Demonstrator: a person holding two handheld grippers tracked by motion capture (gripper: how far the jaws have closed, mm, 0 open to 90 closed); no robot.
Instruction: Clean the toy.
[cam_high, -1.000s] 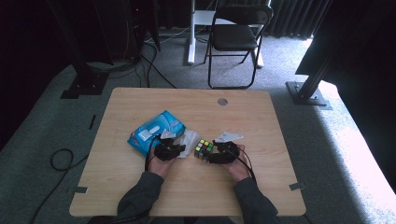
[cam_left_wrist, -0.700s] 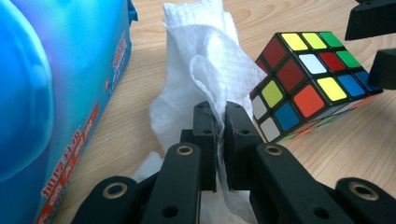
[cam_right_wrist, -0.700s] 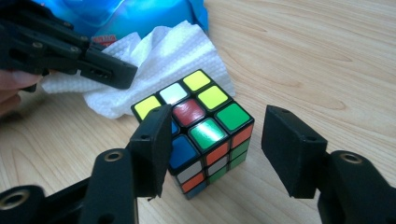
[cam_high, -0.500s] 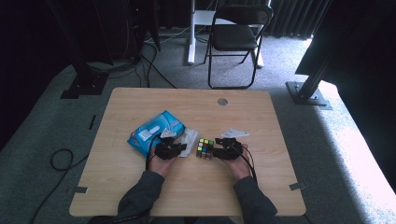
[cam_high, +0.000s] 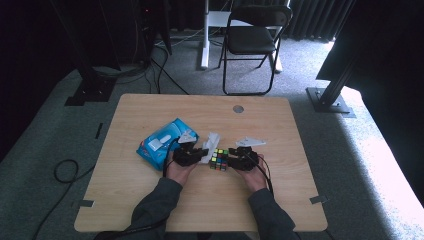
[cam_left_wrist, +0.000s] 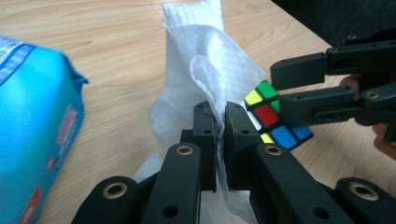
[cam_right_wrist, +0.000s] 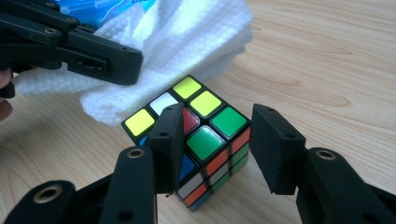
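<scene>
I am pinching a white wipe (cam_left_wrist: 205, 79) in my left hand-held gripper (cam_left_wrist: 218, 128); its jaws are pressed together on the cloth. The wipe's bottom part is hiding behind those jaws. My right hand-held gripper (cam_right_wrist: 219, 140) has just been closing its jaws around the colour cube (cam_right_wrist: 198, 126), which is sitting on the worktop (cam_right_wrist: 327, 60) between my two hands. One jaw is lying against the cube, but I cannot tell if both are pressing it yet. The cube's far corner is tucking under the wipe. A blue packet (cam_left_wrist: 32, 130) is lying beside my left hand-held gripper, cut off at the edge.
</scene>
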